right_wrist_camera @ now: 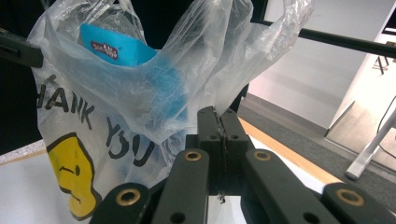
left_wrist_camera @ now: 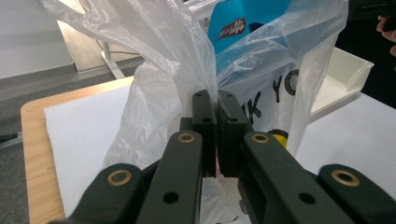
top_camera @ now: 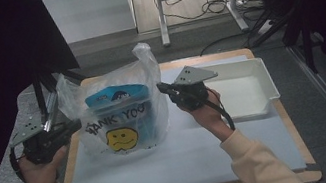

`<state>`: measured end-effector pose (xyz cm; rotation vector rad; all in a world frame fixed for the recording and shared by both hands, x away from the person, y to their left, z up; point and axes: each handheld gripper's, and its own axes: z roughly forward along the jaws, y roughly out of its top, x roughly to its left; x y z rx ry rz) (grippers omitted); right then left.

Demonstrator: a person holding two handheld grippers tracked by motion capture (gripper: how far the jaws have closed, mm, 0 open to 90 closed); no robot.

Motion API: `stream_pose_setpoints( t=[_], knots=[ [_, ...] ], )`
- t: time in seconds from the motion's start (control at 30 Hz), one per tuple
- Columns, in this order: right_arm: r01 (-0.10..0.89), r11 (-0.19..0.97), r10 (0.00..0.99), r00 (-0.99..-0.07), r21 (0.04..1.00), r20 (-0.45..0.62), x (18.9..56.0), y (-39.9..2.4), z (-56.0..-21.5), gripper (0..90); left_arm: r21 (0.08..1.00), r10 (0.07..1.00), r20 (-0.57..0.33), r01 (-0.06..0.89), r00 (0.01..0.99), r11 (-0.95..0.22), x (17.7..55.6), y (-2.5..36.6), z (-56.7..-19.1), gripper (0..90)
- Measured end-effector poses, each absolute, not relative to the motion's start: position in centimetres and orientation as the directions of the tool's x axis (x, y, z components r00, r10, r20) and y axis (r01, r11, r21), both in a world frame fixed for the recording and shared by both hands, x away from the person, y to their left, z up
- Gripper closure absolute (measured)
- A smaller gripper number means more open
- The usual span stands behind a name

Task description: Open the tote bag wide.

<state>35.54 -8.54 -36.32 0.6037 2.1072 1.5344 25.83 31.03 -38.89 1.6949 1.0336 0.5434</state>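
A white mat covered the wooden table [top_camera: 277, 117]. On it stood a thin clear plastic carrier bag printed with a yellow face [top_camera: 119, 114], light, limp, slippery. The left gripper [left_wrist_camera: 217, 105] and the right gripper [right_wrist_camera: 218, 119] were each clamped on a side handle, judged the soundest hold.

My bag [top_camera: 121, 111] is clear, milky plastic with black letters and a yellow smiley face [top_camera: 122, 139] drawn in black lines. Inside it sits a bright blue pack [top_camera: 113, 96] with a small red and white logo. My left gripper [left_wrist_camera: 216, 116] and right gripper [right_wrist_camera: 217, 128] are black, with brass-coloured rivets, and each carries a grey plate. My sleeves [top_camera: 259, 160] are cream. The mat [top_camera: 183, 161] is pale grey-white on a light wood table [top_camera: 291, 122]. The tray [top_camera: 252, 88] at far right is white.
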Motion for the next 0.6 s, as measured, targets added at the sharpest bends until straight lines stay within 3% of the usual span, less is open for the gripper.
stream_pose_setpoints(
  t=[0.6],
  knots=[
    [0.087,0.294,0.598,-0.794,0.952,-0.112,35.2,-8.4,-38.6,89.0,0.910,0.837,-0.146,0.404,0.527,-0.095,25.6,30.9,-41.0,88.2]
  ],
)
